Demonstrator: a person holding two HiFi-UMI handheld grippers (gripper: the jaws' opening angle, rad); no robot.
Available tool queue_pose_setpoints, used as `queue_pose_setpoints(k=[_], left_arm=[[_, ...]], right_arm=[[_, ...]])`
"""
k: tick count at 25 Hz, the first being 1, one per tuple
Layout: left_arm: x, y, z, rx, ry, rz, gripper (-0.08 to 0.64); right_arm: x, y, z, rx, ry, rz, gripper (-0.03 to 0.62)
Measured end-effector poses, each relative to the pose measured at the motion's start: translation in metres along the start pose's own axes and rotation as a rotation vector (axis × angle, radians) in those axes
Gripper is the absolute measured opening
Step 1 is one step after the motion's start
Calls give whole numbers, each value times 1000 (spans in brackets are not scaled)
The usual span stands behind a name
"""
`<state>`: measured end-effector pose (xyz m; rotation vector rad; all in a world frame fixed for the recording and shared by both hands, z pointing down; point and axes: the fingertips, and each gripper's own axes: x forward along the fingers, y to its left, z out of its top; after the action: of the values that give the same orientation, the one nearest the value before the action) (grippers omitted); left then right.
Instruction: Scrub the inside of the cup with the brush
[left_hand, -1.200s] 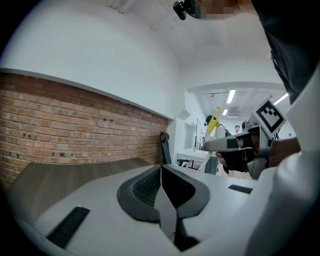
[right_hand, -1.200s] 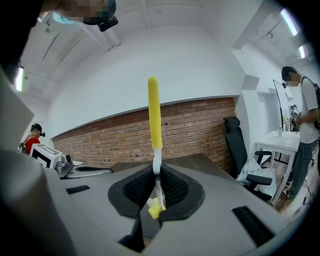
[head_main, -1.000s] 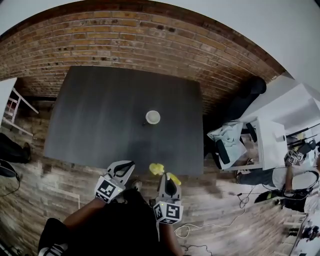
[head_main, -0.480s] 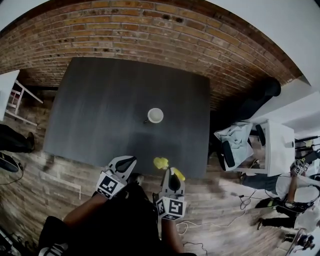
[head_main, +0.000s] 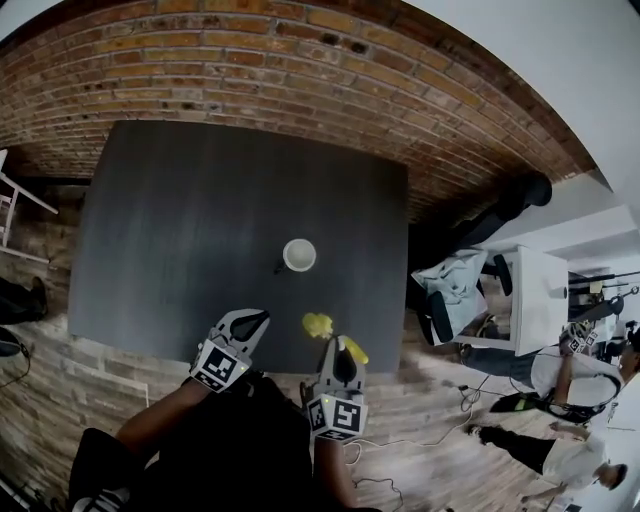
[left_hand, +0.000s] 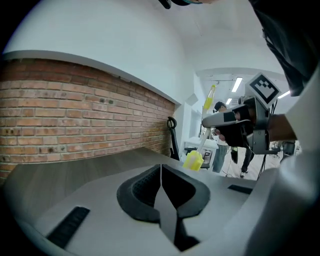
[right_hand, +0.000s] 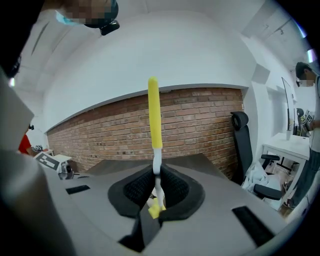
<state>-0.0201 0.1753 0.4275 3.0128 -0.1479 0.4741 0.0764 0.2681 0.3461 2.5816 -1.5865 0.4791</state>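
Note:
A white cup (head_main: 299, 255) stands upright near the middle of the dark table (head_main: 180, 220). My right gripper (head_main: 337, 347) hovers at the table's near edge, shut on a brush. The brush's yellow head (head_main: 318, 324) points left and its yellow handle (head_main: 353, 351) sticks out to the right. In the right gripper view the jaws (right_hand: 157, 172) clamp the white stem, with the yellow handle (right_hand: 154, 112) standing up. My left gripper (head_main: 252, 320) is beside it to the left, shut with nothing in it (left_hand: 161, 169). The left gripper view shows the right gripper (left_hand: 235, 120) with the brush head (left_hand: 193, 160).
A brick wall (head_main: 300, 80) runs behind the table. To the right stand a white desk (head_main: 540, 290), a black office chair (head_main: 500, 205) and people (head_main: 560, 460). Cables (head_main: 400, 440) lie on the wooden floor by my feet.
Both grippers have moved forward from over the floor to the table's near edge, closer to the cup. The brush stays clamped in the right gripper.

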Motion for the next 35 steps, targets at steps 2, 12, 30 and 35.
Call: queue_pose_setpoints(k=[2,12,30,35], left_arm=[[11,14,-4,-2,8,-27,38],[65,55,-34,-42,56,-73,40],[168,89,-138,-57,254,-1,153],[181,90,-154,-40,281,-22,153]], right_arm=[[18,3,3,-5,6,-18,52],[105,5,12,-10,7,8,51],[228,-4,-42,-30,74,148,51],[244,-6,-54,-57,78,134,51]])
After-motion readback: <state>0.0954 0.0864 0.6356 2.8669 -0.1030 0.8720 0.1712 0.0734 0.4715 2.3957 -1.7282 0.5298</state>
